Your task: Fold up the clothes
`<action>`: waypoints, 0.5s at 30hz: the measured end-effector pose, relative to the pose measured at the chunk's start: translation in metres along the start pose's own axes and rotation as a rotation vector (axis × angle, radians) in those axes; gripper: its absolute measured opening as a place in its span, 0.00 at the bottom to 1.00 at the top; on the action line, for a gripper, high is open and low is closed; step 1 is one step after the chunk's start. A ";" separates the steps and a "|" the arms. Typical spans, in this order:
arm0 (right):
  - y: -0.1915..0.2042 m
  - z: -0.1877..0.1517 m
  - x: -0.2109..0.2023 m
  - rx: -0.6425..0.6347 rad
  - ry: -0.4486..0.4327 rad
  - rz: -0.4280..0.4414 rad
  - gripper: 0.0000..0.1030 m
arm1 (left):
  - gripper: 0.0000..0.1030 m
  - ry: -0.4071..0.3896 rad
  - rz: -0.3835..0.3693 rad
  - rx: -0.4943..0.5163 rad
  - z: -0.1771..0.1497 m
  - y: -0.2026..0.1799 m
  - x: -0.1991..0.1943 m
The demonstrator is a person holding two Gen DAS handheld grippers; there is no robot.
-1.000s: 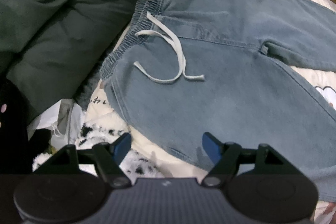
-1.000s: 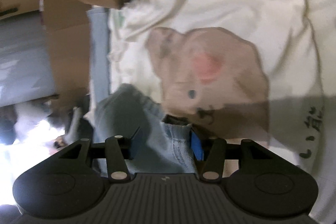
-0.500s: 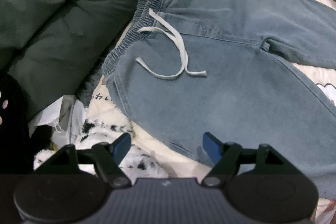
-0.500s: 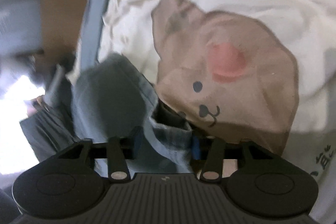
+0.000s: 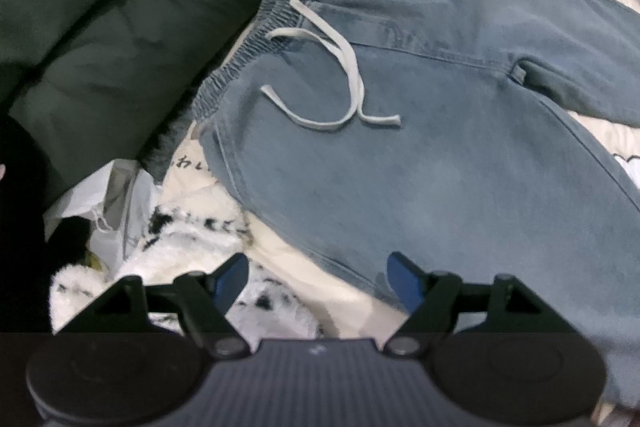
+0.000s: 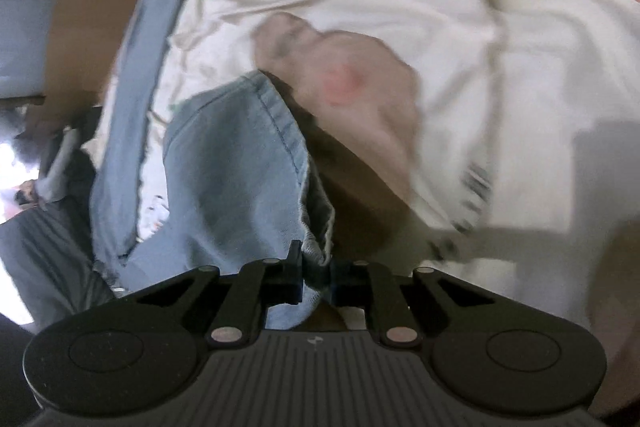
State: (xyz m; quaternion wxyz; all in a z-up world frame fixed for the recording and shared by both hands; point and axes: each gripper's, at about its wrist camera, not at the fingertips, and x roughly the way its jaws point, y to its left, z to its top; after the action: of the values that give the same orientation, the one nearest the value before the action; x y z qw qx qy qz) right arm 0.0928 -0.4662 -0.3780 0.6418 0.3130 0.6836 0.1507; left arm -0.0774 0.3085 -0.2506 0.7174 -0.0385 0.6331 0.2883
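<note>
Light blue denim trousers [image 5: 420, 131] lie spread on a cream bedcover, elastic waistband at the upper left and a white drawstring [image 5: 340, 75] loose across the front. My left gripper [image 5: 318, 275] hovers open just above the trousers' near side edge, nothing between its blue pads. In the right wrist view my right gripper [image 6: 316, 277] is shut on the hem of a trouser leg [image 6: 240, 163], which hangs lifted above the bedcover [image 6: 500, 67] printed with a brown bear.
A dark green padded coat [image 5: 112, 27] lies left of the waistband. A black-and-white fluffy item [image 5: 192, 251] and a pale plastic bag [image 5: 116, 211] sit near my left gripper. Cardboard boxes [image 6: 104, 27] stand beyond the bed edge in the right wrist view.
My right gripper has closed tightly on the trouser hem and raised it off the bedcover, the view swinging. My left gripper stays open and has drifted only slightly.
</note>
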 end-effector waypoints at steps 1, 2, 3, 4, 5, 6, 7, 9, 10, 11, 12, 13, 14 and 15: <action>-0.005 -0.006 -0.003 0.010 0.000 -0.012 0.10 | 0.76 0.001 -0.002 0.000 0.000 -0.001 0.000; -0.010 -0.011 -0.005 0.021 0.001 -0.023 0.10 | 0.76 0.002 -0.003 0.001 0.000 -0.002 0.001; -0.013 -0.016 -0.004 0.033 0.002 -0.032 0.10 | 0.76 0.002 -0.005 0.001 0.000 -0.003 0.001; -0.015 -0.020 -0.004 0.044 0.002 -0.041 0.10 | 0.76 0.003 -0.007 0.002 0.000 -0.004 0.002; -0.017 -0.023 -0.005 0.050 0.000 -0.050 0.10 | 0.76 0.004 -0.008 0.002 0.000 -0.005 0.002; -0.018 -0.026 -0.006 0.057 -0.002 -0.059 0.10 | 0.76 0.005 -0.010 0.003 0.000 -0.006 0.002; -0.020 -0.028 -0.007 0.064 -0.004 -0.068 0.10 | 0.76 0.006 -0.012 0.003 0.000 -0.007 0.003; -0.022 -0.034 -0.008 0.078 -0.008 -0.086 0.10 | 0.76 0.006 -0.016 0.000 0.000 -0.007 0.003; -0.024 -0.037 -0.009 0.085 -0.010 -0.095 0.10 | 0.76 0.008 -0.020 -0.006 0.001 -0.006 0.004; -0.025 -0.039 -0.010 0.091 -0.012 -0.104 0.10 | 0.76 0.010 -0.023 -0.012 0.002 -0.005 0.006; -0.026 -0.041 -0.011 0.094 -0.014 -0.110 0.10 | 0.76 0.013 -0.024 -0.020 0.002 -0.003 0.009; -0.024 -0.041 -0.013 0.085 -0.014 -0.111 0.10 | 0.76 0.017 -0.024 -0.032 0.002 0.000 0.012; -0.022 -0.040 -0.015 0.076 -0.014 -0.113 0.10 | 0.76 0.021 -0.023 -0.053 0.003 0.004 0.015; -0.019 -0.040 -0.016 0.067 -0.014 -0.115 0.10 | 0.76 0.026 -0.022 -0.073 0.003 0.007 0.018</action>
State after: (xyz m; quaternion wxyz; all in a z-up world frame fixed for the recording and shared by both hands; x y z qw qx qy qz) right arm 0.0495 -0.4826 -0.3719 0.6434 0.2954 0.7007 0.0885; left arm -0.0777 0.3225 -0.2648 0.7103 -0.0752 0.6309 0.3029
